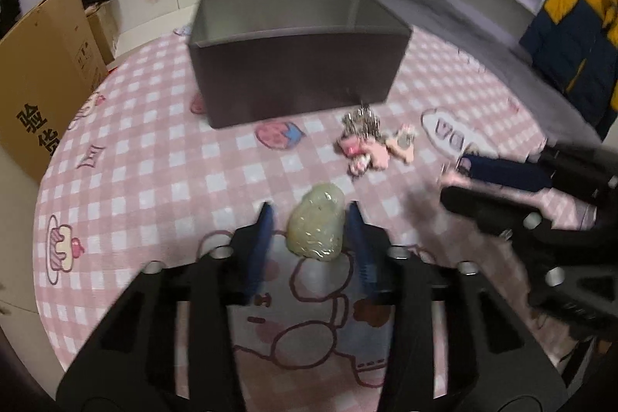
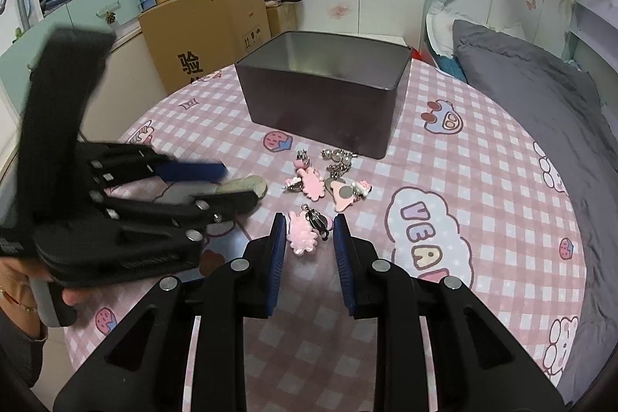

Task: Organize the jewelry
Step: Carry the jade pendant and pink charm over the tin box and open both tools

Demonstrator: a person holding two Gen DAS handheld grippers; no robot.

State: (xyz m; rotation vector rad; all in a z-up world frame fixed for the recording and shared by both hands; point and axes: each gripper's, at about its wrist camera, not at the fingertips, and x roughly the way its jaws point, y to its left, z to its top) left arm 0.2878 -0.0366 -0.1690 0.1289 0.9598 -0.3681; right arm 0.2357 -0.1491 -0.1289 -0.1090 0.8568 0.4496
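Note:
A dark open metal box (image 1: 297,64) (image 2: 324,91) stands on the pink checked table. A pale green jade pendant (image 1: 316,226) (image 2: 247,186) lies between the open fingers of my left gripper (image 1: 311,215) (image 2: 231,184), not gripped. A pile of pink charms and silver chains (image 1: 370,141) (image 2: 332,180) lies in front of the box. A pink flower charm with a clasp (image 2: 305,234) lies between the open fingers of my right gripper (image 2: 309,230) (image 1: 450,176).
The pink checked tablecloth (image 1: 154,161) (image 2: 483,180) covers a round table. Cardboard boxes (image 1: 42,80) (image 2: 204,37) stand to the left. A grey bed (image 2: 540,111) lies to the right, and a blue and yellow jacket (image 1: 571,37) hangs there.

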